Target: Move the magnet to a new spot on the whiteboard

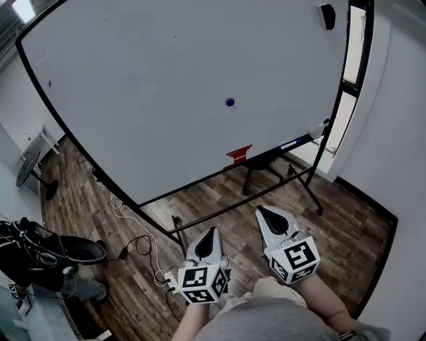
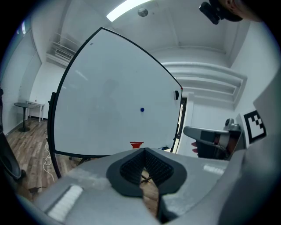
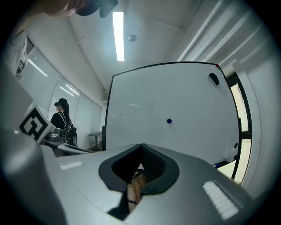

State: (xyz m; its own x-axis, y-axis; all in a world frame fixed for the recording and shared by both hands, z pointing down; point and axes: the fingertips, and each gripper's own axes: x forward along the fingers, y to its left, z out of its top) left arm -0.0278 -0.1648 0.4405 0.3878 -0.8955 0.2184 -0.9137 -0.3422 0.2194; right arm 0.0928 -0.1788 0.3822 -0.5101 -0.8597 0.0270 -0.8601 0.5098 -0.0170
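Observation:
A small round blue magnet (image 1: 229, 102) sticks to the large whiteboard (image 1: 146, 86), right of its middle; it also shows as the blue magnet (image 2: 142, 110) in the left gripper view and the blue magnet (image 3: 169, 121) in the right one. Both grippers are held close to the person's body, well short of the board and pointing toward it. My left gripper (image 1: 212, 230) is shut with nothing between its jaws, and so is my right gripper (image 1: 261, 209). The jaw tips meet in the left gripper's (image 2: 142, 151) and the right gripper's (image 3: 141, 147) own views.
The board stands on a black wheeled frame (image 1: 279, 174) over wood flooring. A red item (image 1: 239, 154) sits at the board's lower edge, a marker (image 1: 289, 144) and a white bottle (image 1: 321, 128) on its ledge, a black eraser (image 1: 327, 16) at top right. Cables (image 1: 136, 243) trail on the floor. A person (image 3: 61, 118) stands far left.

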